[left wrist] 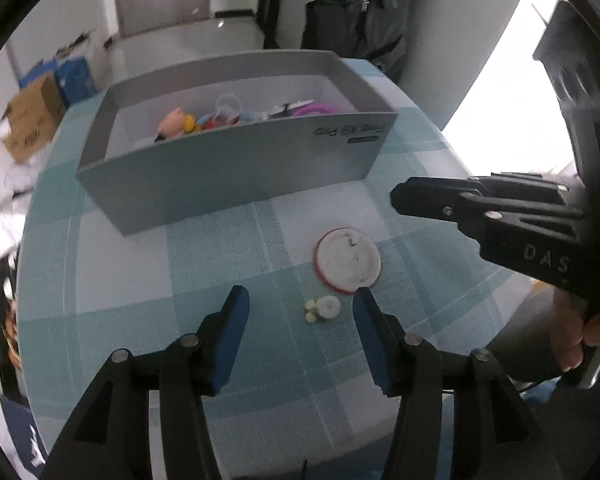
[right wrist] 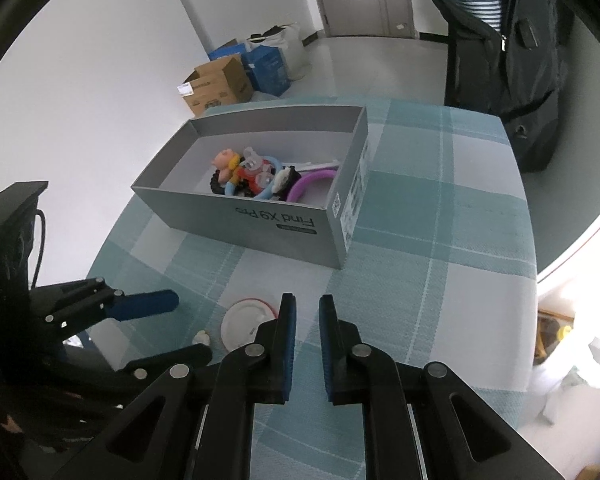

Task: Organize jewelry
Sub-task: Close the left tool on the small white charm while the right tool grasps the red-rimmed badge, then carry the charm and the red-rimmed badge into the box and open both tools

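A small cream-white jewelry piece [left wrist: 322, 309], a round bit with smaller bead-like lumps beside it, lies on the teal-and-white checked tabletop [left wrist: 220, 264], just in front of a round white lid with a red rim [left wrist: 347, 260] and between the blue pads of the left tongs [left wrist: 300, 312], which stand spread wide with nothing in them. The grey box [right wrist: 260, 224] farther back holds a jumble of coloured trinkets: a pink figure [right wrist: 225, 159], a light blue ring [right wrist: 236, 188] and a purple band [right wrist: 308, 184]. The right wrist view shows that jumble plainly, while the left sees only its top over the box wall. The right tongs [right wrist: 307, 312] are nearly closed, a narrow gap between the pads, gripping nothing. The box side reads "Find X9 Pro", upside down; the right tool's body [left wrist: 540, 240] carries the letters "DAS".
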Demonstrator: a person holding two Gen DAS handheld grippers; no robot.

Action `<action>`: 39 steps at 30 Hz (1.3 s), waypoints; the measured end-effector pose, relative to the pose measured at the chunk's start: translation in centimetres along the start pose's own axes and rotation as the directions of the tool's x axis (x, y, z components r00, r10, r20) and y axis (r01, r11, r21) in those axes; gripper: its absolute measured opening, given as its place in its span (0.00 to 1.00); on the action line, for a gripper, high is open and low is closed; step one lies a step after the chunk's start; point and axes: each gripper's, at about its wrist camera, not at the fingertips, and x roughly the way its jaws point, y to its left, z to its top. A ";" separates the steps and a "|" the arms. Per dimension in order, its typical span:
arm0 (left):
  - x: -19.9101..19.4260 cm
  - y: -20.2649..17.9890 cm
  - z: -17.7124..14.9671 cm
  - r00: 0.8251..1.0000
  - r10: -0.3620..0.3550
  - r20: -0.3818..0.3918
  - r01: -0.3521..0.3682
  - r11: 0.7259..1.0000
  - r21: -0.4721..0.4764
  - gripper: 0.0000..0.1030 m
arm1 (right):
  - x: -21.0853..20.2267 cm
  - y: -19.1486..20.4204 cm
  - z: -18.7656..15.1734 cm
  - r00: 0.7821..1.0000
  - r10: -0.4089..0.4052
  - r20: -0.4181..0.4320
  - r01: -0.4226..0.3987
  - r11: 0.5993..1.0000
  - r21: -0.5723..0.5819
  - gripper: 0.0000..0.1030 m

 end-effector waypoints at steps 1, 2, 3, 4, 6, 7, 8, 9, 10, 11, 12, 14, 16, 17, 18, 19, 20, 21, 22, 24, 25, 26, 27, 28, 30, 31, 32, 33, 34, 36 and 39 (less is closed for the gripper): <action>0.1 -0.3 0.0 1.000 0.015 -0.002 -0.015 1.000 0.021 0.42 | 0.0 0.0 0.0 1.000 -0.001 -0.002 0.001 1.000 0.003 0.12; 0.4 -0.5 -0.1 1.000 0.025 -0.012 -0.024 0.999 0.039 0.35 | 0.1 -0.1 0.0 1.000 -0.006 -0.004 0.006 1.000 0.005 0.12; 0.5 -0.6 -0.3 0.999 0.040 -0.017 -0.039 0.998 0.058 0.25 | 0.1 -0.1 0.0 1.000 -0.008 -0.005 0.008 1.000 0.008 0.13; 0.4 -0.7 -0.3 0.999 0.047 -0.008 -0.046 0.996 0.073 0.16 | 0.1 -0.1 0.1 1.000 -0.007 -0.004 0.007 1.000 0.011 0.16; 0.3 -0.5 -0.3 0.999 0.031 -0.018 -0.030 0.997 0.076 0.11 | 0.2 0.0 0.1 1.000 -0.009 -0.004 0.009 1.000 0.013 0.23; 0.3 -0.3 -0.3 1.000 0.014 -0.020 -0.012 0.998 0.069 0.11 | 0.2 0.1 0.1 1.000 -0.005 -0.005 0.005 1.000 0.012 0.27; 0.3 0.1 -0.3 1.000 -0.002 -0.020 0.004 0.998 0.060 0.11 | 0.2 0.2 0.1 1.000 0.002 -0.006 -0.002 1.000 0.008 0.30; 0.4 0.4 0.0 1.000 -0.008 -0.023 0.009 0.999 0.047 0.10 | 0.2 0.3 0.1 1.000 0.007 -0.008 -0.007 1.000 0.001 0.34; 0.3 0.8 0.0 1.000 -0.011 -0.029 0.012 0.999 0.038 0.08 | 0.2 0.5 0.0 1.000 0.010 -0.009 -0.010 1.000 -0.008 0.35; -0.1 1.2 0.0 0.999 -0.017 -0.028 0.018 0.999 0.027 0.08 | 0.2 0.8 -0.2 1.000 0.018 -0.011 -0.018 1.000 -0.021 0.35; -0.4 1.7 0.0 1.000 -0.003 -0.021 0.003 1.000 0.015 0.08 | 0.4 1.1 -0.3 1.000 0.025 -0.017 -0.026 0.999 -0.037 0.37; -0.4 2.4 0.4 1.000 0.007 -0.014 -0.007 1.000 -0.019 0.08 | 0.6 1.6 -0.7 0.999 0.031 -0.029 -0.032 0.997 -0.065 0.37; -1.3 3.9 0.8 1.000 -0.001 0.015 0.002 0.996 -0.085 0.08 | 1.1 2.3 -1.0 0.999 0.034 -0.043 -0.038 0.995 -0.097 0.38; -2.0 4.7 1.0 0.999 -0.009 0.034 0.013 0.993 -0.117 0.08 | 1.4 2.7 -1.1 0.998 0.027 -0.051 -0.033 0.993 -0.112 0.38; -2.5 5.2 1.1 0.998 -0.013 0.054 0.020 0.990 -0.136 0.08 | 1.7 3.0 -1.2 0.998 0.022 -0.060 -0.029 0.992 -0.126 0.38; -3.1 5.6 1.2 0.997 -0.013 0.075 0.024 0.988 -0.150 0.08 | 1.9 3.3 -1.3 0.998 0.019 -0.065 -0.028 0.990 -0.137 0.38; -3.7 5.9 1.4 0.995 -0.011 0.098 0.026 0.987 -0.160 0.08 | 2.1 3.7 -1.3 0.998 0.013 -0.067 -0.023 0.988 -0.150 0.40; -4.3 6.1 1.5 0.993 -0.010 0.117 0.029 0.986 -0.166 0.08 | 2.1 4.1 -1.4 0.998 0.004 -0.060 -0.014 0.986 -0.168 0.46; -4.8 6.3 1.5 0.991 -0.011 0.133 0.033 0.985 -0.169 0.08 | 2.2 4.4 -1.4 0.998 -0.002 -0.058 -0.008 0.982 -0.186 0.51; -5.5 6.6 1.6 0.987 -0.008 0.158 0.037 0.984 -0.177 0.08 | 2.5 5.2 -1.6 0.998 -0.019 -0.053 0.007 0.976 -0.217 0.56; -5.7 6.7 1.7 0.986 -0.010 0.165 0.040 0.983 -0.182 0.08 | 2.5 5.4 -1.7 0.998 -0.031 -0.049 0.019 0.973 -0.230 0.57; -5.7 6.8 1.8 0.986 -0.014 0.169 0.046 0.981 -0.186 0.08 | 2.7 5.7 -1.8 0.998 -0.047 -0.043 0.035 0.968 -0.249 0.57; -5.4 6.5 2.0 0.985 -0.014 0.171 0.047 0.981 -0.189 0.08 | 2.8 6.1 -1.9 0.997 -0.069 -0.036 0.057 0.960 -0.273 0.57; -5.4 6.5 2.0 0.985 -0.012 0.174 0.046 0.980 -0.192 0.08 | 2.9 6.5 -2.0 0.995 -0.094 -0.028 0.081 0.952 -0.296 0.56; -5.2 6.6 2.1 0.984 -0.011 0.175 0.046 0.979 -0.197 0.08 | 3.0 6.8 -2.1 0.994 -0.107 -0.021 0.096 0.946 -0.308 0.55; -5.4 6.9 2.2 0.983 -0.007 0.181 0.044 0.978 -0.202 0.08 | 3.0 6.8 -2.0 0.994 -0.103 -0.033 0.088 0.949 -0.303 0.49; -5.6 7.0 2.2 0.981 0.004 0.196 0.038 0.977 -0.211 0.08 | 3.0 6.8 -1.8 0.994 -0.104 -0.039 0.088 0.949 -0.304 0.41; -5.9 7.2 2.2 0.978 0.007 0.208 0.039 0.976 -0.215 0.08 | 3.0 6.7 -1.7 0.993 -0.109 -0.042 0.092 0.948 -0.305 0.40; -6.2 7.1 2.2 0.976 0.008 0.218 0.041 0.975 -0.218 0.08 | 3.0 6.6 -1.5 0.993 -0.112 -0.048 0.092 0.950 -0.299 0.40; -6.7 7.3 2.4 0.970 0.017 0.244 0.039 0.974 -0.225 0.08 | 3.0 6.5 -1.5 0.993 -0.107 -0.048 0.089 0.953 -0.290 0.40; -6.9 7.7 2.7 0.968 0.016 0.251 0.047 0.970 -0.240 0.08 | 2.8 6.4 -1.3 0.994 -0.093 -0.050 0.075 0.958 -0.278 0.40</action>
